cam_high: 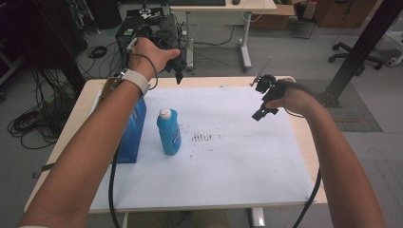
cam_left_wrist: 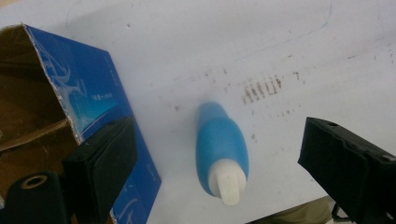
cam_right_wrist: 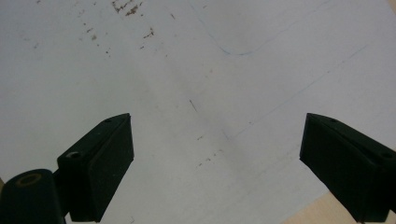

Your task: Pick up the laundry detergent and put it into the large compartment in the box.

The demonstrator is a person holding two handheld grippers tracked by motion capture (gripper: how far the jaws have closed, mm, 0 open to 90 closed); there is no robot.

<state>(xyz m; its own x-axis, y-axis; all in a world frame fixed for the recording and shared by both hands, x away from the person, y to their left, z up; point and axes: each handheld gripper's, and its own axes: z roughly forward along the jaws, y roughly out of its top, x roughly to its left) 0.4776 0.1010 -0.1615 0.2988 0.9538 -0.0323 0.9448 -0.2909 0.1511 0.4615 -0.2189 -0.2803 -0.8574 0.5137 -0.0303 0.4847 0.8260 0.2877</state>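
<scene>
A blue bottle (cam_high: 169,132) with a white cap stands upright on the white sheet (cam_high: 228,156), left of centre. A blue carton (cam_high: 131,130) with an open top stands just left of it. My left gripper (cam_high: 177,71) hangs high over the table's far left, open, looking down on the bottle (cam_left_wrist: 221,149) and into the carton (cam_left_wrist: 70,93). My right gripper (cam_high: 260,113) hovers above the sheet's right part, open, with bare sheet (cam_right_wrist: 210,93) between its jaws.
Brown smudges (cam_high: 202,137) mark the sheet right of the bottle. The wooden table (cam_high: 311,156) shows its edge around the sheet. Beyond the far edge are a black equipment box (cam_high: 142,23), a desk (cam_high: 223,9), floor cables (cam_high: 28,123) and an office chair (cam_high: 361,54).
</scene>
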